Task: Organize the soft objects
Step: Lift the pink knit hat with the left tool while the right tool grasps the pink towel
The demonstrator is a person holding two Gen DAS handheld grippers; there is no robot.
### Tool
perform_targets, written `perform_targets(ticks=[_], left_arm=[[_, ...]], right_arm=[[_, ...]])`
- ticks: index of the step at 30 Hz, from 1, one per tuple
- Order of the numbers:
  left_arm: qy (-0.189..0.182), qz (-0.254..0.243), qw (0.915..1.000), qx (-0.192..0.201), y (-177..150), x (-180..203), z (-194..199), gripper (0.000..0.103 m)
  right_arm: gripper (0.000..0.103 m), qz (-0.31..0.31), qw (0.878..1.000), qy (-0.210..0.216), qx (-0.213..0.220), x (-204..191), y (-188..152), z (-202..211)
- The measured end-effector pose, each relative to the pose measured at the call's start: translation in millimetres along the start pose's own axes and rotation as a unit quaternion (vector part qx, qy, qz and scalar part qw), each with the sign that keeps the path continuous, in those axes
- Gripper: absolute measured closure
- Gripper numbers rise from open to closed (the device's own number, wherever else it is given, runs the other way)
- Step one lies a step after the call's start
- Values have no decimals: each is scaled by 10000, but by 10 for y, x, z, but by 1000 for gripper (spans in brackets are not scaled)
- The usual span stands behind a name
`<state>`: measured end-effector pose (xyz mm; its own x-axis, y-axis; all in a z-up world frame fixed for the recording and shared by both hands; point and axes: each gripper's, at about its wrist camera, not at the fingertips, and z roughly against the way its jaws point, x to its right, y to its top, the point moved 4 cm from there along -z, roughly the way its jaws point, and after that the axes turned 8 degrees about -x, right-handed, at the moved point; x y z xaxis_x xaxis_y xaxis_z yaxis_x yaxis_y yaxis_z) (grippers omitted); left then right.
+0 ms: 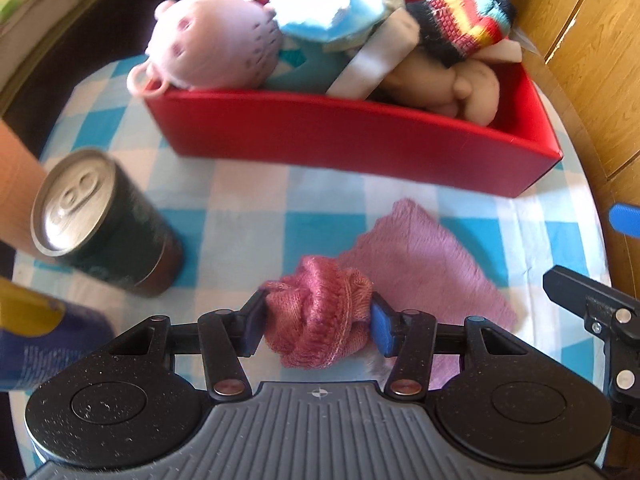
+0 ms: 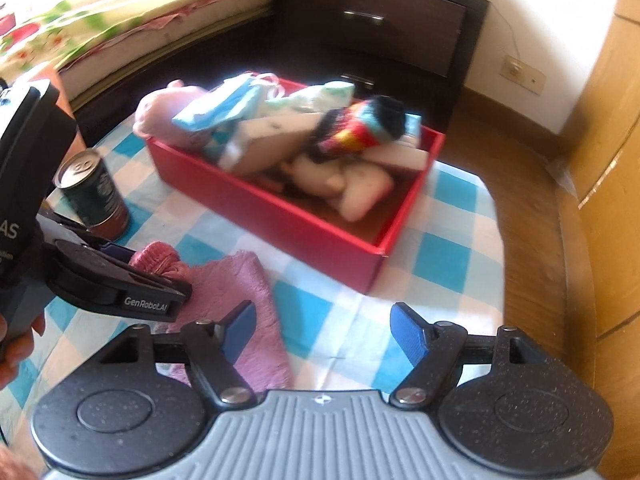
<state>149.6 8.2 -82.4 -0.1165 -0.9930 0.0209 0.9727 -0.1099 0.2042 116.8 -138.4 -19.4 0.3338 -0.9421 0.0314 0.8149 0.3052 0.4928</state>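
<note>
My left gripper (image 1: 318, 326) is shut on a bunched dark-pink knitted piece (image 1: 320, 320), held just above the checked cloth; it also shows in the right wrist view (image 2: 158, 258). A flat lilac knitted cloth (image 1: 424, 256) lies on the table right of it, also in the right wrist view (image 2: 256, 312). A red box (image 1: 352, 132) behind holds a pink plush (image 1: 216, 44), blue and white cloths (image 1: 332, 4), a striped knitted piece (image 1: 464, 20) and a beige plush (image 1: 460, 88). My right gripper (image 2: 324, 336) is open and empty, above the lilac cloth's right edge.
A dark drink can (image 1: 104, 224) stands on the blue-checked tablecloth (image 1: 256, 216) to the left, with a blue and yellow container (image 1: 36, 340) nearer. A dark drawer unit (image 2: 384, 28) and a bed (image 2: 100, 20) lie behind; a wooden floor (image 2: 560, 240) is right.
</note>
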Motion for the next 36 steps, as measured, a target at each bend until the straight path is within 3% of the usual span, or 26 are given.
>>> perform_targets(ticks=[6, 14, 18, 20, 26, 28, 32, 34, 36], left_arm=[[-187, 209, 9996, -21, -23, -129, -5, 50], [-399, 489, 9980, 8, -54, -303, 51, 52], [-465, 559, 9973, 98, -55, -394, 127, 52], [-491, 586, 9970, 139, -53, -423, 137, 52], [-555, 687, 9958, 229, -60, -531, 231, 52], [-569, 696, 9956, 250, -61, -530, 259, 52], [-570, 698, 9955, 276, -55, -514, 290, 51], [-592, 673, 9955, 302, -51, -494, 308, 51], [-610, 649, 9955, 335, -50, -480, 332, 51]], right_arm=[[48, 250, 9997, 56, 15, -184, 32, -38], [33, 562, 9969, 465, -292, -405, 113, -380], [33, 811, 9923, 646, -677, -534, 115, -694], [33, 812, 9927, 499, -739, -558, 108, -810], [34, 449, 9924, 664, -935, -514, 94, -962], [42, 458, 9922, 723, -906, -534, 77, -928], [73, 605, 9906, 870, -861, -614, 29, -821], [80, 489, 9895, 1020, -897, -579, 19, -805], [95, 187, 9864, 1286, -1008, -474, 13, -781]])
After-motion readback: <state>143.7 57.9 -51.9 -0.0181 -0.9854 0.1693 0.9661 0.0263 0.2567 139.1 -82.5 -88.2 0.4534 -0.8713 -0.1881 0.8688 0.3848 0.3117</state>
